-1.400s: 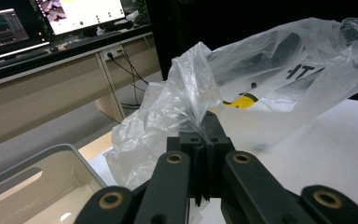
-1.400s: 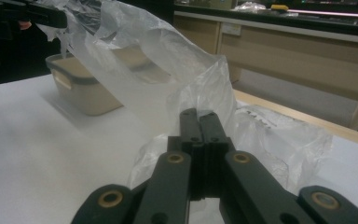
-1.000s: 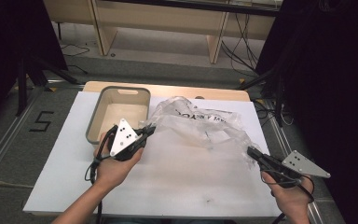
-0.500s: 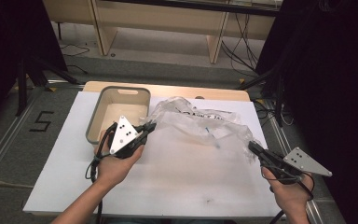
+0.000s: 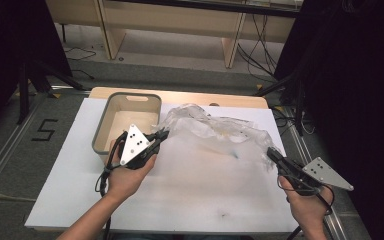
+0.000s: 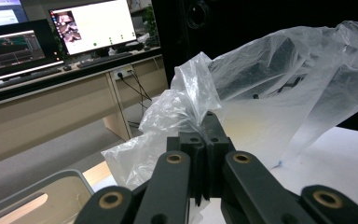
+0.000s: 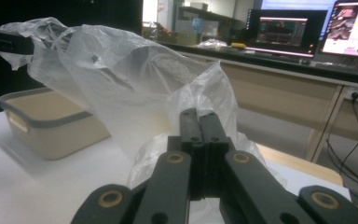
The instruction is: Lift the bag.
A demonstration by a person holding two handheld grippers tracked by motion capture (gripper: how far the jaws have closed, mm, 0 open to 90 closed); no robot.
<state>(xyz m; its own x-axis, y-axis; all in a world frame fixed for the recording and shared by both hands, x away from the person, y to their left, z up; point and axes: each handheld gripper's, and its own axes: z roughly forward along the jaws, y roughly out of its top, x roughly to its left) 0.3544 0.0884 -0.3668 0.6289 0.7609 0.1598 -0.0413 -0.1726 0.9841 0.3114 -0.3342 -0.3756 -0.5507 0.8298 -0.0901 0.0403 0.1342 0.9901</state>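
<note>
Both hand-held grippers, left [image 5: 161,136] and right [image 5: 271,153], now pinch the bag [image 5: 215,130] stretched wider than before across the bench's [image 5: 190,200] far half; looks ready to open.

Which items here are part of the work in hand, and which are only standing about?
In use:
- clear plastic bag, stretched between the grippers
- left gripper, shut on one edge of the bag
- right gripper, shut on the opposite edge

Standing by:
- beige bin with a grey rim, beside the bag
- white table top
- monitors on a desk behind
</note>
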